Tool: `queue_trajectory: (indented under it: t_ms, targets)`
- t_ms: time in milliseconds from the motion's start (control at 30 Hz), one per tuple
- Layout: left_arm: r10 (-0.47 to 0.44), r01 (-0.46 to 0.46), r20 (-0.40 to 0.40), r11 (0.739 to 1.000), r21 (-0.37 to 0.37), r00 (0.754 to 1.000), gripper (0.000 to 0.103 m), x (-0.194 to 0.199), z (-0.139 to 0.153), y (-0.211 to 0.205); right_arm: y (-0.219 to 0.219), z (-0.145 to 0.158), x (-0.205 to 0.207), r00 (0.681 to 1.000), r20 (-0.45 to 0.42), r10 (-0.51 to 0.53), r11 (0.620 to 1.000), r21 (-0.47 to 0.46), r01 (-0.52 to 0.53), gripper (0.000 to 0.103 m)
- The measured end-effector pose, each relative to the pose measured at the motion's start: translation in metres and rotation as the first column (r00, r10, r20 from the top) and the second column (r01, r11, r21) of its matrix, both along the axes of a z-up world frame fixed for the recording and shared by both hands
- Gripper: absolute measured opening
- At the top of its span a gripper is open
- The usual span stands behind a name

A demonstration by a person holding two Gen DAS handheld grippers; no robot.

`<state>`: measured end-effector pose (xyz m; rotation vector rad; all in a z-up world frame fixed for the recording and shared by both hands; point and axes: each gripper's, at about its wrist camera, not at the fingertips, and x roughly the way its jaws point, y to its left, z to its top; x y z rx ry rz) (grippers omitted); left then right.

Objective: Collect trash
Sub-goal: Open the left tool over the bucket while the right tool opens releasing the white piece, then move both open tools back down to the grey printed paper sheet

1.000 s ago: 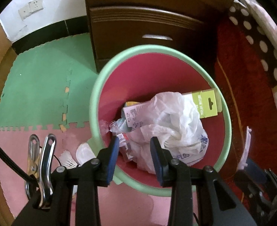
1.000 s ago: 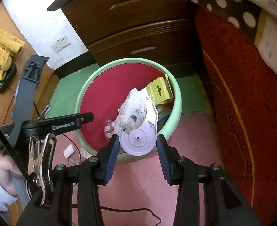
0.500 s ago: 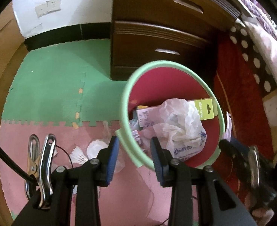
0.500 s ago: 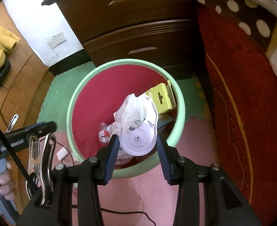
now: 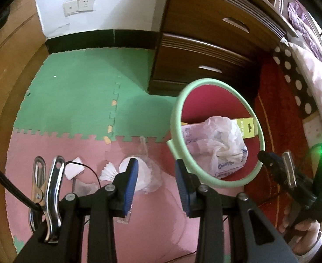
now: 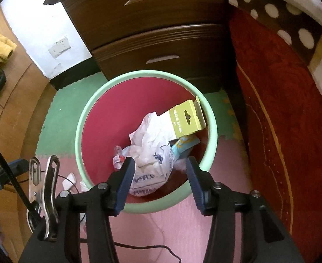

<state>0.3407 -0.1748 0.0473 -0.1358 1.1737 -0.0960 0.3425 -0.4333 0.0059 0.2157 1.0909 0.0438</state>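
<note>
Where pink and green foam mats (image 5: 69,100) meet a dark dresser (image 6: 161,32), the green bin (image 6: 212,135) holds trash. Only the left view shows a shuttlecock (image 5: 108,171). Left gripper (image 5: 154,175) gapes empty; right gripper (image 6: 158,171), just widened, holds nothing.

A green-rimmed bin (image 6: 212,118) with red inside holds a crumpled white plastic bag (image 6: 152,153) and a yellow-green carton (image 6: 188,118). On the pink floor mat beside it lie a shuttlecock (image 5: 108,171) and clear wrapping (image 5: 147,175).
</note>
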Motion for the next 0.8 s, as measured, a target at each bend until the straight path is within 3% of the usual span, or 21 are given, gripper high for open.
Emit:
queue_trajectory:
  t_ms: [567,800]
  targets:
    - [0.174,-0.172,-0.030,0.983,0.062,0.984,0.035,-0.046,-0.009,0.090,0.053,0.019,-0.022,0.991,0.005,0.132,0.991,-0.012,-0.132,0.050]
    - [0.316,-0.310,-0.047,0.946,0.096,0.948,0.035,-0.072,-0.014,0.154,0.083,0.016,-0.026,0.979,-0.007,0.203,0.979,-0.015,-0.203,0.050]
